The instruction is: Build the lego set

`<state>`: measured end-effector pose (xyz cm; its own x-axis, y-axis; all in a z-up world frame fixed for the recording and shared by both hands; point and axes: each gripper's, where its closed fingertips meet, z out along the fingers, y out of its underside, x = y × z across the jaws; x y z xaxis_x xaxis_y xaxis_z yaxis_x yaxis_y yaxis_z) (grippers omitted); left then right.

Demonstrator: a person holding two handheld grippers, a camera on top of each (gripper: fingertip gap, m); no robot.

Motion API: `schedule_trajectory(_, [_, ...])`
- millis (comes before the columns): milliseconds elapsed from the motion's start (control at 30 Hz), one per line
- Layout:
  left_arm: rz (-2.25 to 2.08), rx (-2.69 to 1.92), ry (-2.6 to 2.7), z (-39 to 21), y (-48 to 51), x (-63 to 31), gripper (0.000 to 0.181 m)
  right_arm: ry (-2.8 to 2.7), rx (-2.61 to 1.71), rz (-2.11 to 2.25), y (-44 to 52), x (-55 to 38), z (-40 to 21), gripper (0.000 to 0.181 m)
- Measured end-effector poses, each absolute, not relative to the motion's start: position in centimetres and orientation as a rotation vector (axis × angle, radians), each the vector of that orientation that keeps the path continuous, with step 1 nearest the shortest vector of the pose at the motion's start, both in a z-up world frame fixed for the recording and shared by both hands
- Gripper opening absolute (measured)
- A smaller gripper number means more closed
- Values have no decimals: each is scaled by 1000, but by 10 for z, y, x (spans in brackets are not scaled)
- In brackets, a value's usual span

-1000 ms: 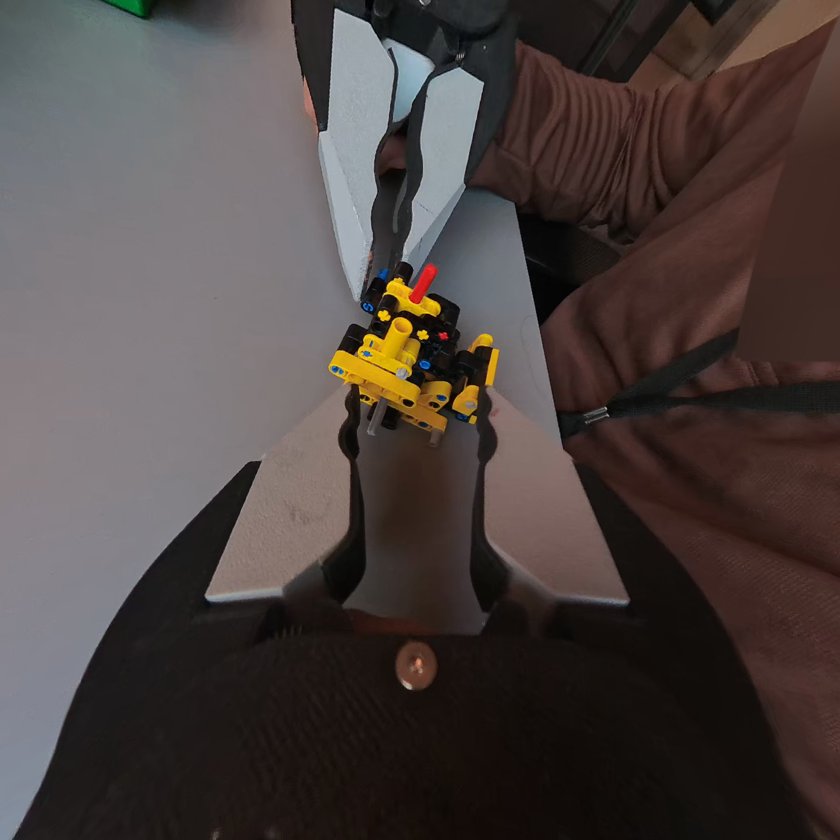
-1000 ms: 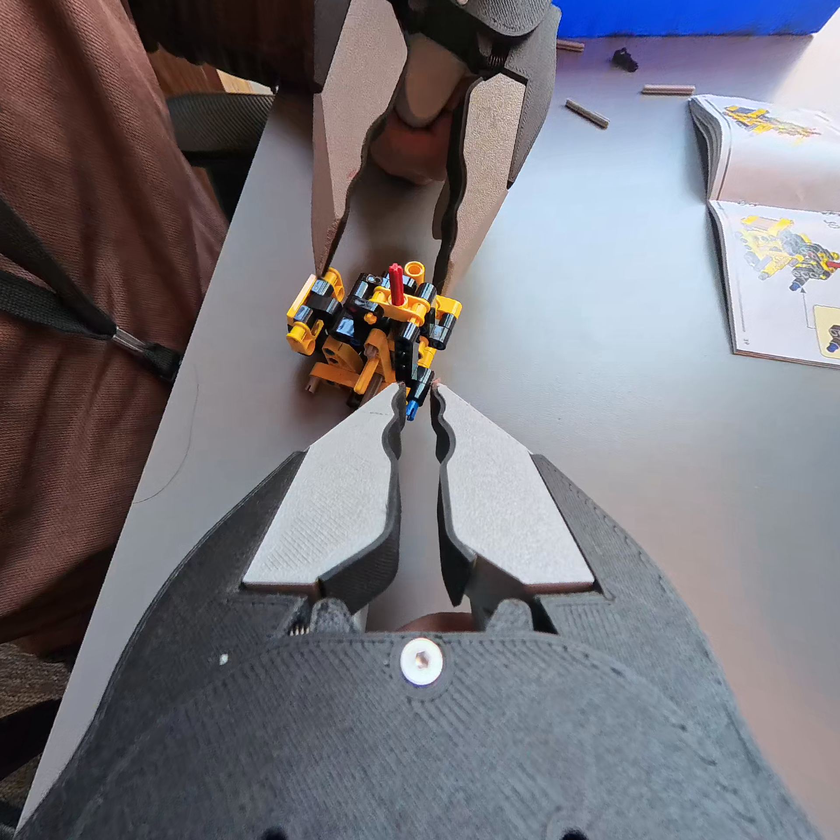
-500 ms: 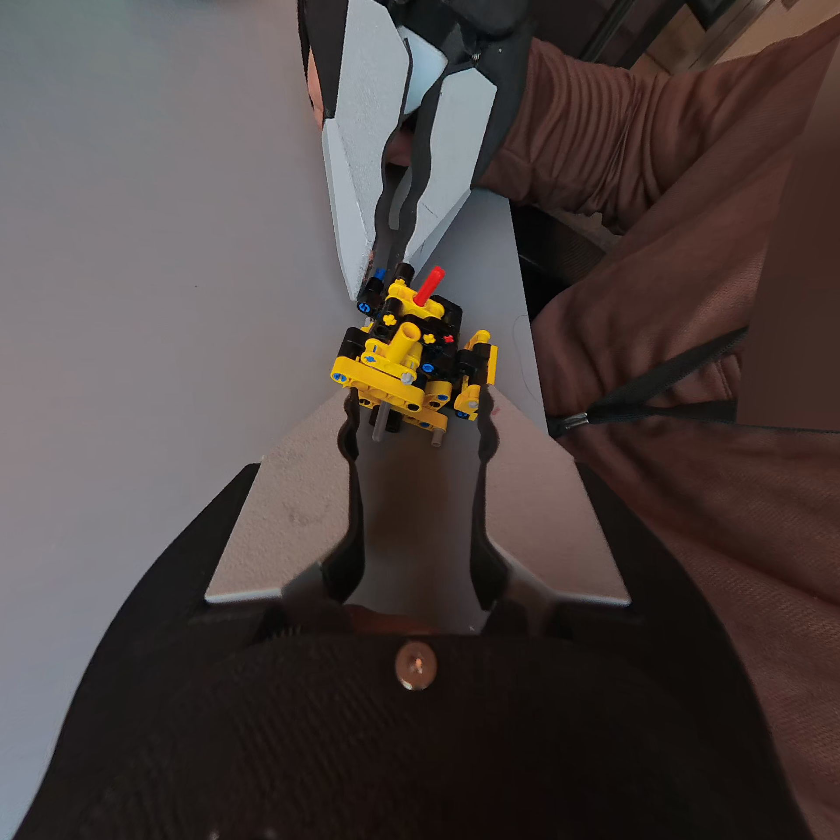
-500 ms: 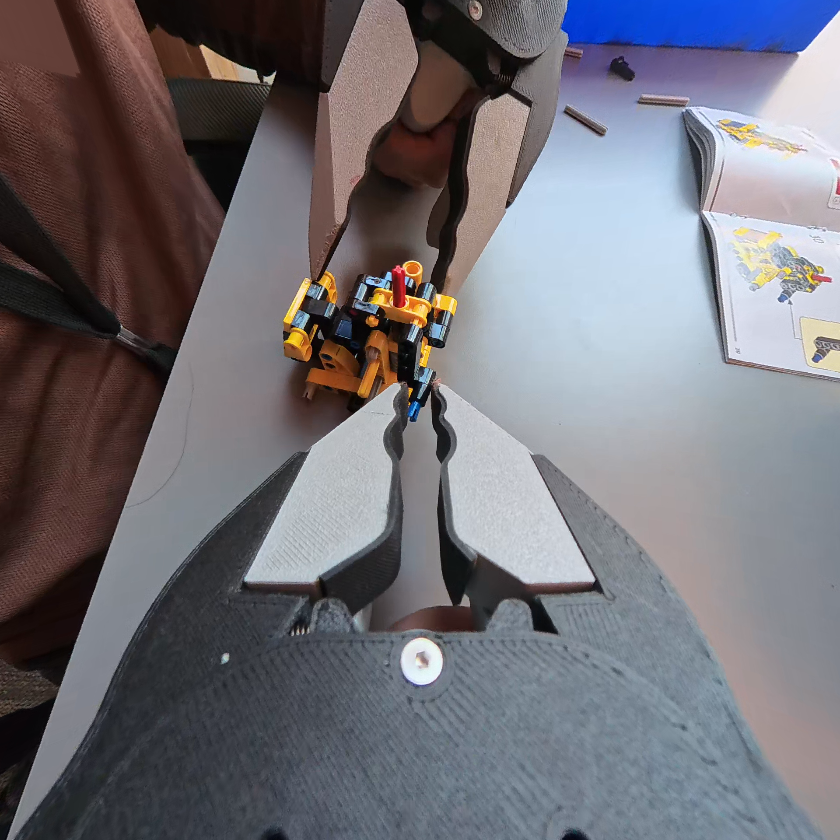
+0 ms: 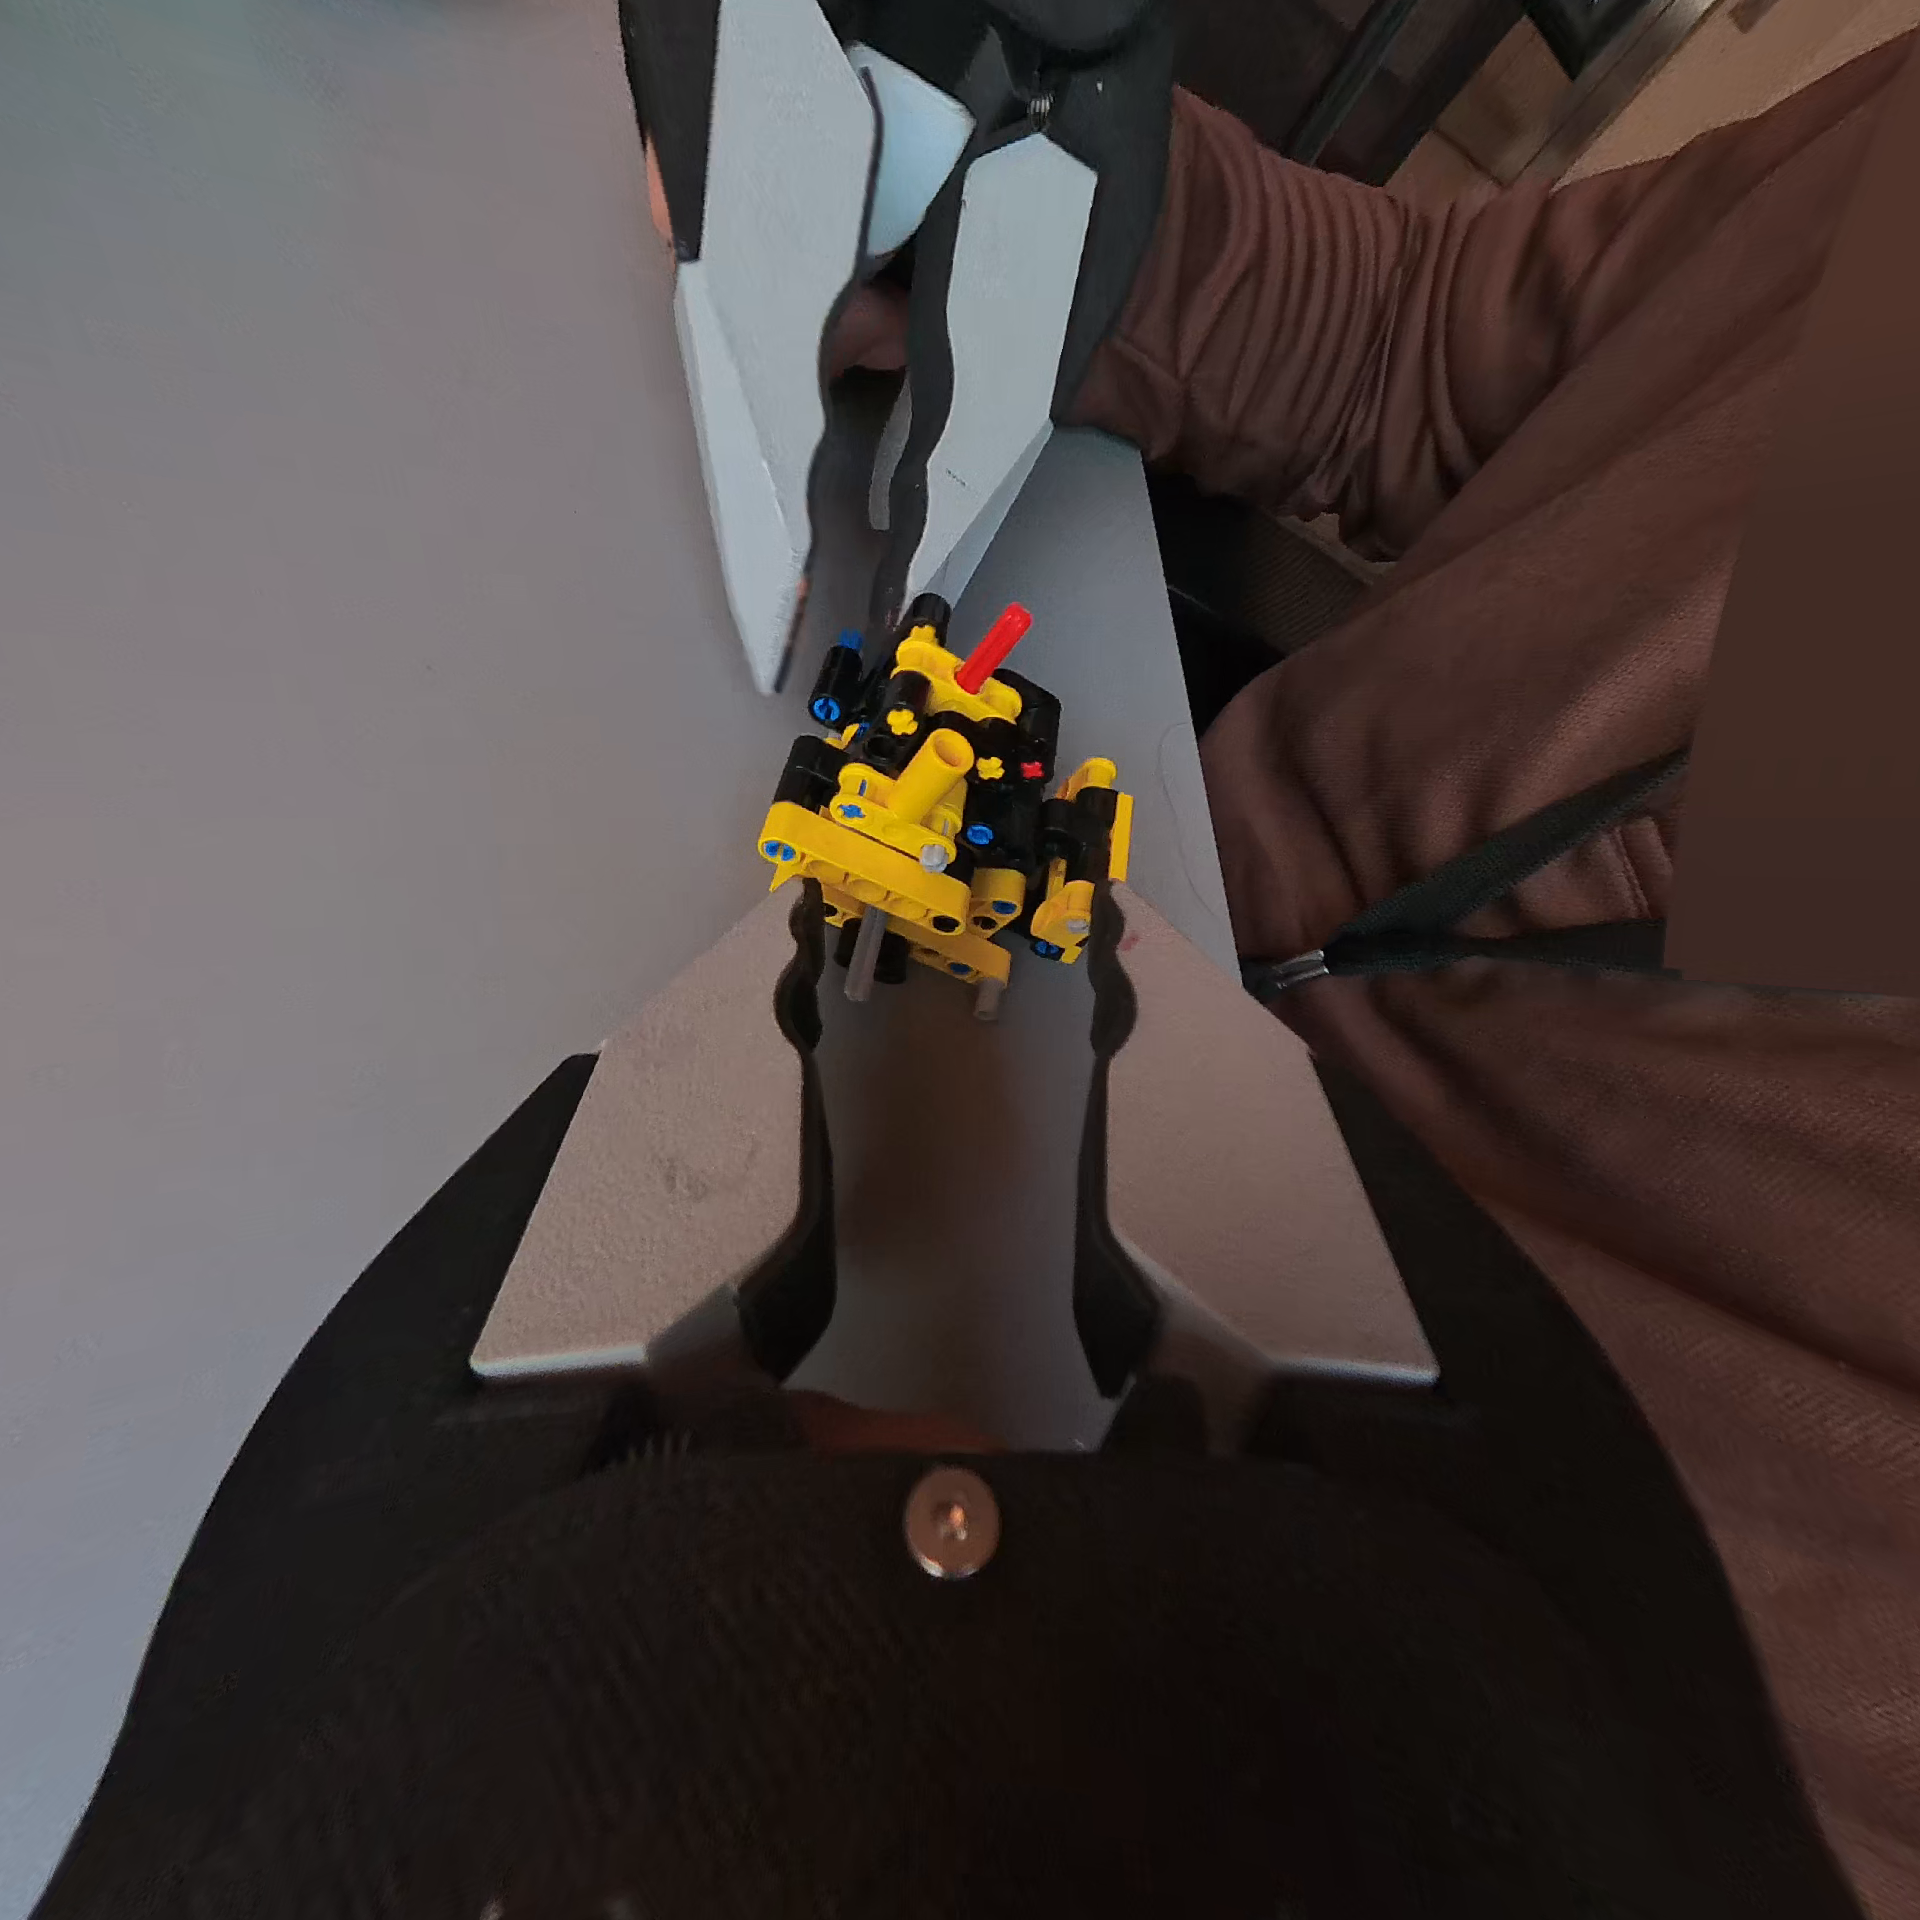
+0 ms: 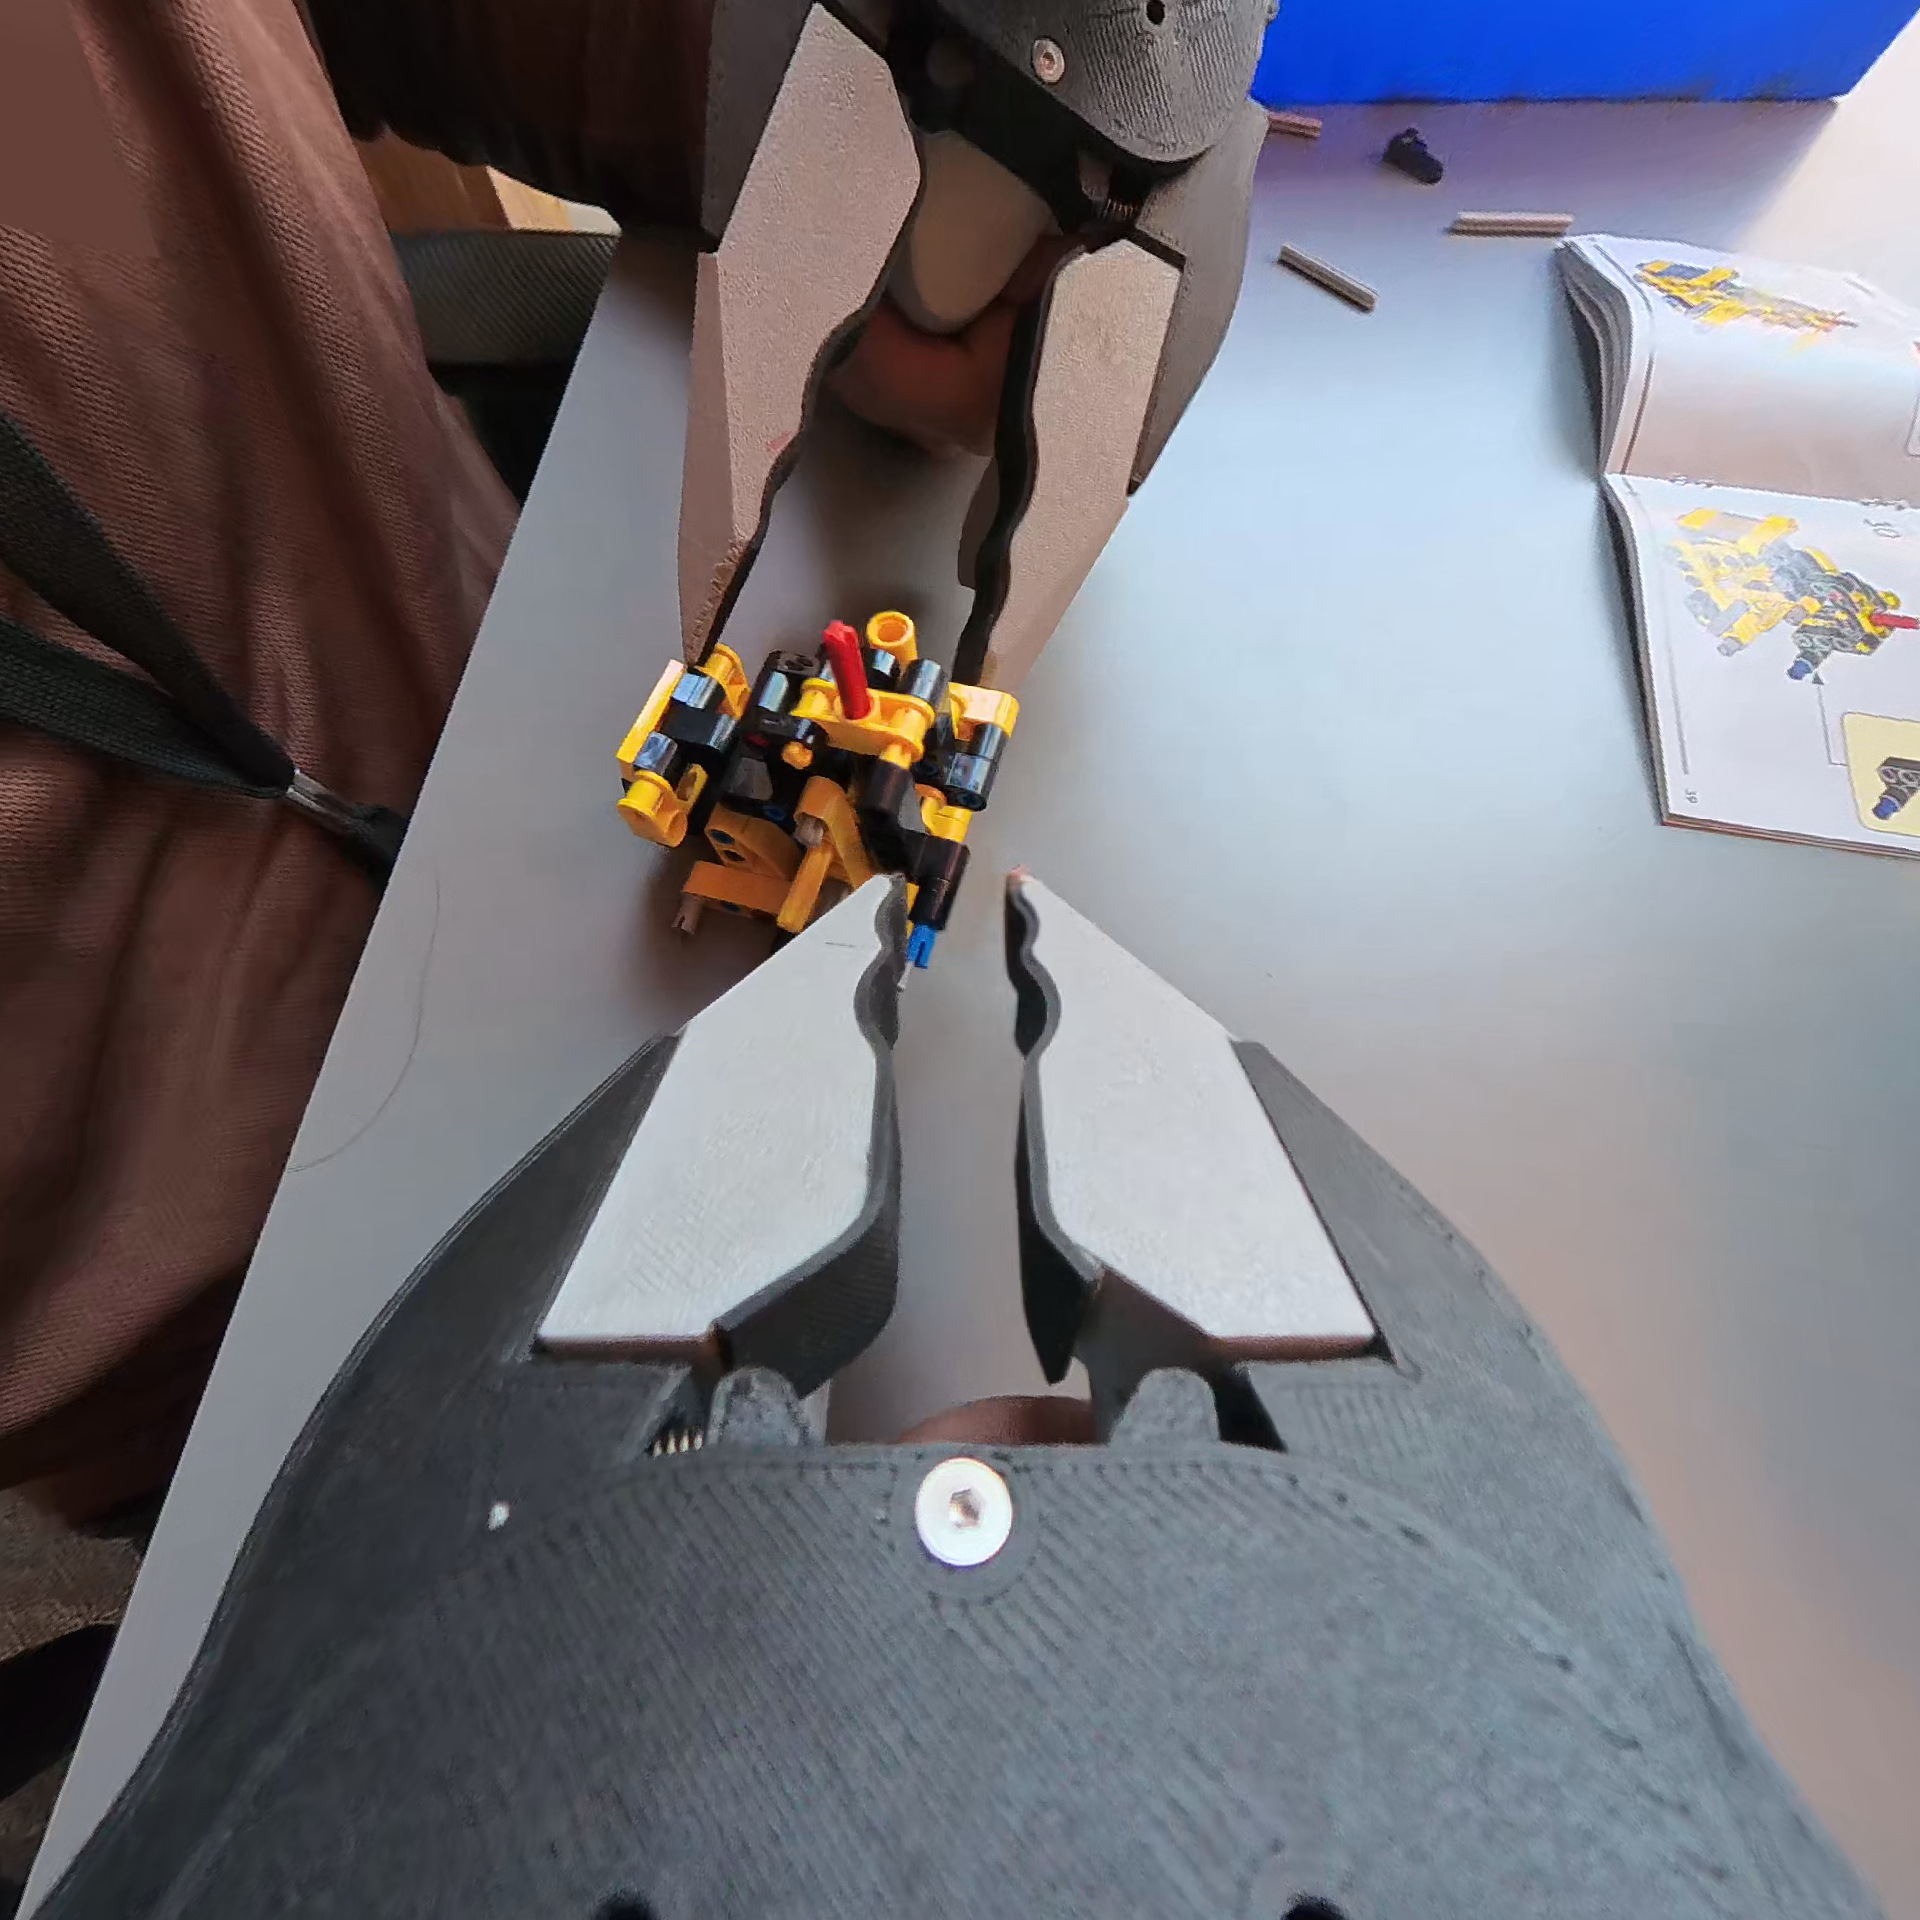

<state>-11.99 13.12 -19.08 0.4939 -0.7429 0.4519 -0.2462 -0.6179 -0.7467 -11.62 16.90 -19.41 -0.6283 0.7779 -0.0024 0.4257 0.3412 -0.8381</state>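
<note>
Grey table | left fingers clasp lego model | right fingers parted, seemingly empty

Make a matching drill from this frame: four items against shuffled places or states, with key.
Items
1. lego model
2. red axle
3. instruction booklet
4. right gripper

Places or states
A. lies open on the table, to the right in the right wrist view
B. sticks up from the top of the model
C. sits near the table edge, between the fingers of the left gripper
D. jaws apart, tips next to the blue pin

Pairs: 1-C, 2-B, 3-A, 4-D
</note>
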Motion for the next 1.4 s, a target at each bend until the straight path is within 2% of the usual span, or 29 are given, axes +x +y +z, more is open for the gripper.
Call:
schedule_trajectory(100, [-1031,-2108,830,-189,130,-121,45,-2197,-1060,1188,171,-113,-194,18])
schedule_trajectory(567, [-1004,-2003,788,-163,134,-124,49,-1912,-1080,1284,168,-102,-162,13])
schedule_trajectory(767, [-960,-2023,828,-169,135,-114,51,-1950,-1078,1354,165,-102,-162,4])
schedule_trajectory(1167, [-929,-2021,776,-163,138,-117,47,-1795,-1173,1189,164,-96,-158,0])
schedule_trajectory(1267, [-911,-2033,802,-166,135,-114,47,-1732,-1228,1145,157,-97,-160,8])
schedule_trajectory(1400, [-896,-2034,805,-168,134,-113,49,-1650,-1256,1073,161,-98,-157,2])
